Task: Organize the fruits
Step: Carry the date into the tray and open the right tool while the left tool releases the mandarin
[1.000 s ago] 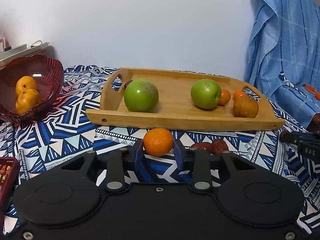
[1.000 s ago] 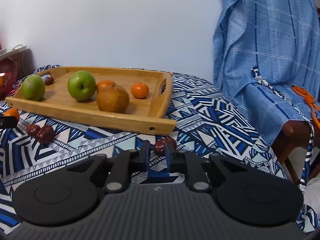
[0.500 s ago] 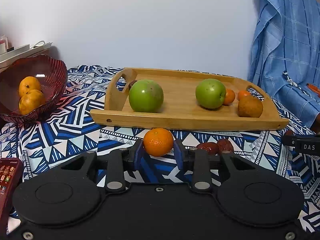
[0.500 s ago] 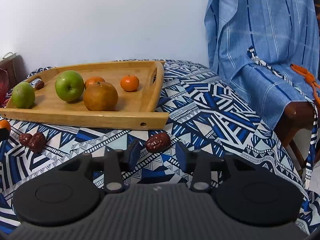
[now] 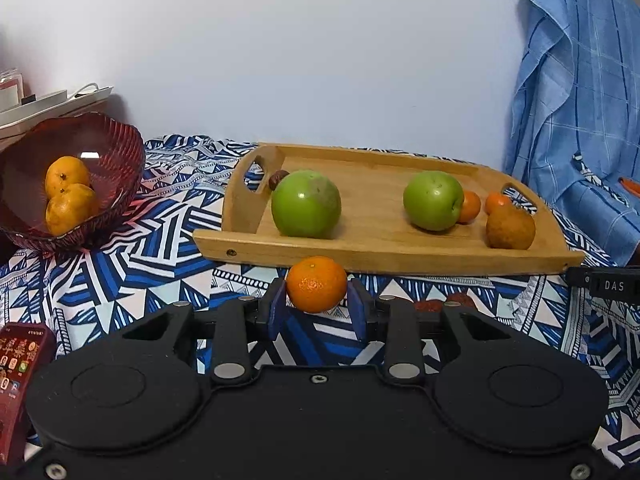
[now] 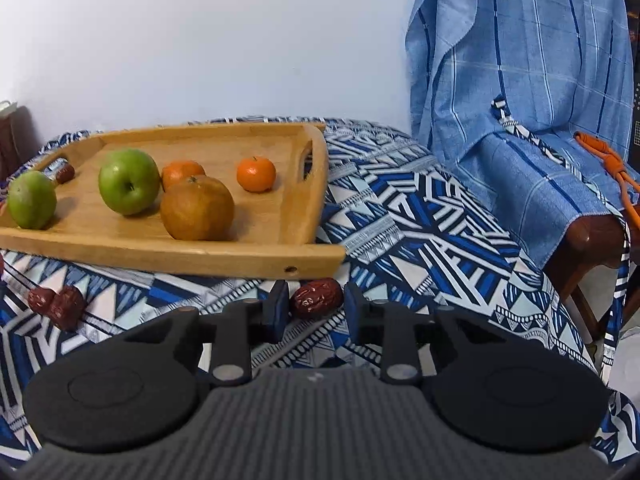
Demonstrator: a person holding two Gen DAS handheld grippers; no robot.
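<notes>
My left gripper (image 5: pixel 316 306) is shut on a small mandarin (image 5: pixel 316 283), held just in front of the wooden tray (image 5: pixel 380 254). My right gripper (image 6: pixel 315 307) has its jaws closing around a red date (image 6: pixel 316 298) that lies crosswise on the patterned cloth, with a thin gap still showing at each pad. The wooden tray (image 6: pixel 180 258) holds two green apples (image 6: pixel 129 181), a brown round fruit (image 6: pixel 197 208), two mandarins (image 6: pixel 256 174) and a date at its far left. Two more dates (image 6: pixel 56 306) lie on the cloth to the left.
A dark red bowl (image 5: pixel 120 148) with two oranges (image 5: pixel 68 196) stands at the left. A red packet (image 5: pixel 20 360) lies at the near left edge. A blue checked cloth (image 6: pixel 520 120) hangs over a wooden chair on the right, past the table's edge.
The right jaws spread wide off the date, then narrowed around it again; the date now lies crosswise on the cloth. The left gripper keeps its hold on the mandarin.
</notes>
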